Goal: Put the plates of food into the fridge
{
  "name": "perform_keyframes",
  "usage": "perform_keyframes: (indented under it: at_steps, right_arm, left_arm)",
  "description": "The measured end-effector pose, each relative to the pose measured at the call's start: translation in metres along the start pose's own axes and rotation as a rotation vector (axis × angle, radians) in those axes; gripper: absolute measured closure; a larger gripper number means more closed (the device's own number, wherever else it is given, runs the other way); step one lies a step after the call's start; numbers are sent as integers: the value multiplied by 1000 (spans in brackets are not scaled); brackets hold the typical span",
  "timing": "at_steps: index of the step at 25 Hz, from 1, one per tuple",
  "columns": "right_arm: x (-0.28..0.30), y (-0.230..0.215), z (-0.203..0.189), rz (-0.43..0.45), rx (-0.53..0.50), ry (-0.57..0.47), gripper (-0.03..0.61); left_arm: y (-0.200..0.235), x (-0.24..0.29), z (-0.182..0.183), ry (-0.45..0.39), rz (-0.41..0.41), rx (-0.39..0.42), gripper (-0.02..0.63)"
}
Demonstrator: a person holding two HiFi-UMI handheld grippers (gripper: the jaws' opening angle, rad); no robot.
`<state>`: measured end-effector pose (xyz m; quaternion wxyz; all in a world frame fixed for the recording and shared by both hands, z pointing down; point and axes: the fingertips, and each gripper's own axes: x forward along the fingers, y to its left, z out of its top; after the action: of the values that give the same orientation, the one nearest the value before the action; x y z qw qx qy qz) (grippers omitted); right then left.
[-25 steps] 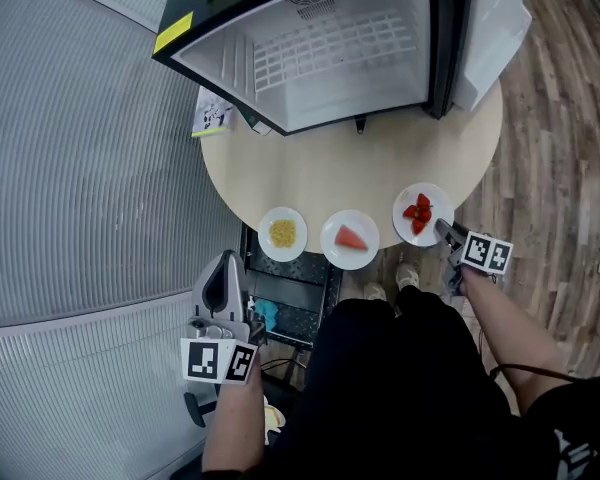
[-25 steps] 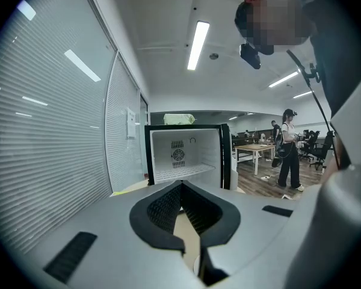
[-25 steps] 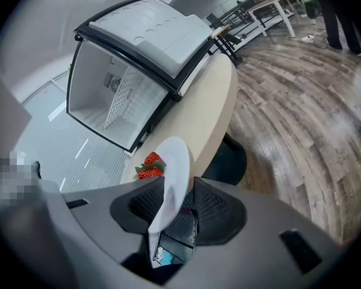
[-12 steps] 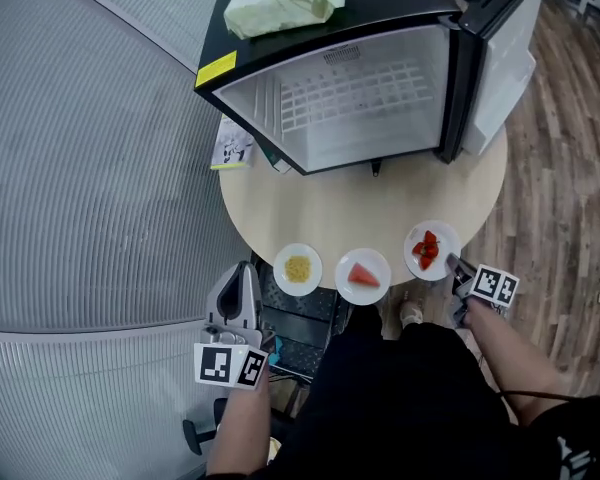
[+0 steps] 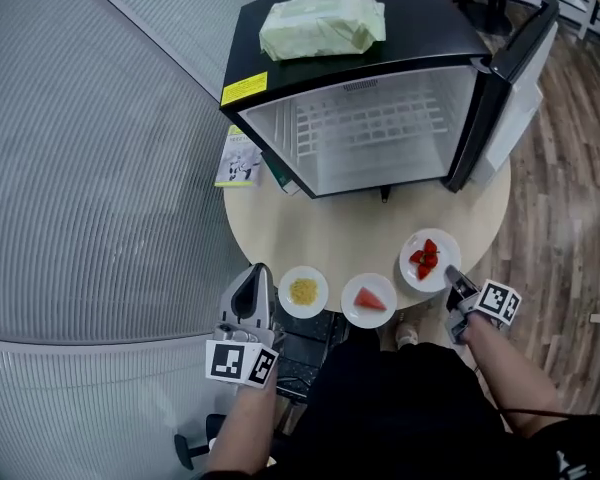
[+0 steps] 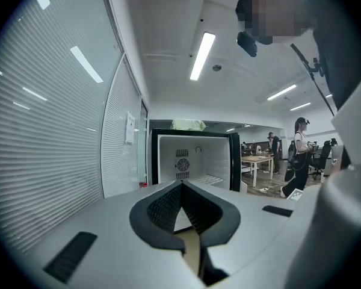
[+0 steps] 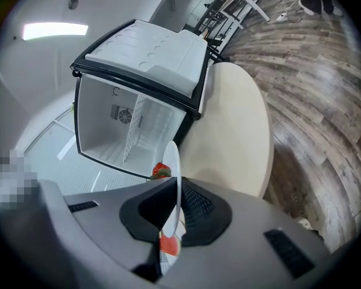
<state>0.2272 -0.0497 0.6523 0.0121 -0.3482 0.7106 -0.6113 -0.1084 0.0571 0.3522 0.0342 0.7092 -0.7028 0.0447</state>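
On the rightmost plate, strawberries.

You have three plates: yellow-food plate, watermelon plate, strawberry plate. One fridge. Two tools: left hand-held gripper, right hand-held gripper.

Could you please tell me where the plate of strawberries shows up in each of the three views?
Head view: plate of strawberries by the table's near right edge, right claw pinching its rim.
Left gripper view: not in it.
Right gripper view: edge-on at lower centre, clamped between the claw's jaws.
Shared landmark: the open fridge, top centre in head view, centre in left gripper view, upper left in right gripper view.
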Motion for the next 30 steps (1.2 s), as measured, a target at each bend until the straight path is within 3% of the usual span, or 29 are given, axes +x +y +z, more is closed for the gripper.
perform_keyframes:
  at_steps: [7,21,30]
  right_arm:
    - [27,49,18,67,-42,-25,561]
    - [90,175,37,242,-23,-52,561]
    - [131,229,51,247,-33,-100,561]
  left_arm:
    - [19,21,8,-27,-8,1,609]
    - [87,45,34,-82,10,18,609]
    - [124,45,41,-92,10,18,609]
